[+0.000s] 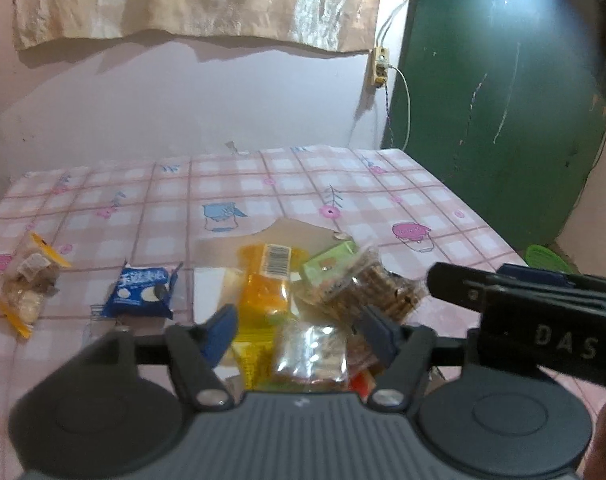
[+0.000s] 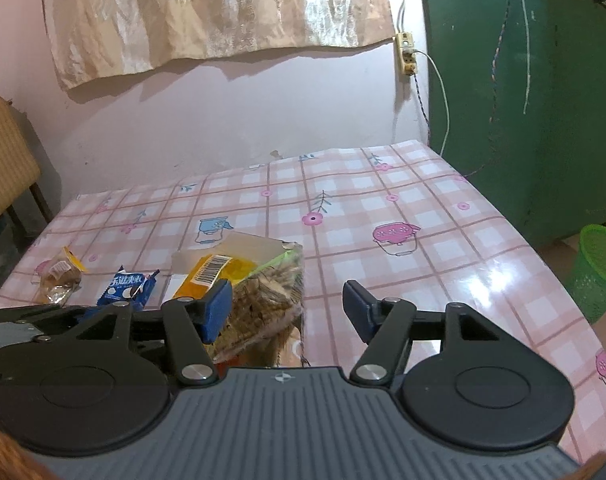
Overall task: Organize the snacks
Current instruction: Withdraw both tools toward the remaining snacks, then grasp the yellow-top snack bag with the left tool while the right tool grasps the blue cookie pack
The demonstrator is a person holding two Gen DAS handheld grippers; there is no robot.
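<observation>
A heap of snack packs lies on the pink checked tablecloth [image 1: 263, 184]: an orange pack with a barcode [image 1: 265, 284], a green pack [image 1: 329, 266], a clear bag of brown biscuits [image 1: 383, 288] and a clear wrapped snack [image 1: 309, 354]. My left gripper [image 1: 299, 330] is open just above the heap, holding nothing. A blue cookie pack [image 1: 141, 292] and a yellow-edged clear pack [image 1: 25, 284] lie apart to the left. My right gripper [image 2: 287, 312] is open and empty at the heap's right side, its left finger by the biscuit bag [image 2: 263, 304]. The right gripper's body [image 1: 543, 316] shows in the left wrist view.
The table stands against a pink wall under a beige curtain. A green door [image 2: 523, 100] and a green mesh bin [image 2: 597, 268] are to the right. A chair [image 2: 3, 160] stands at the left. A wall socket with cables [image 2: 407, 54] hangs near the door.
</observation>
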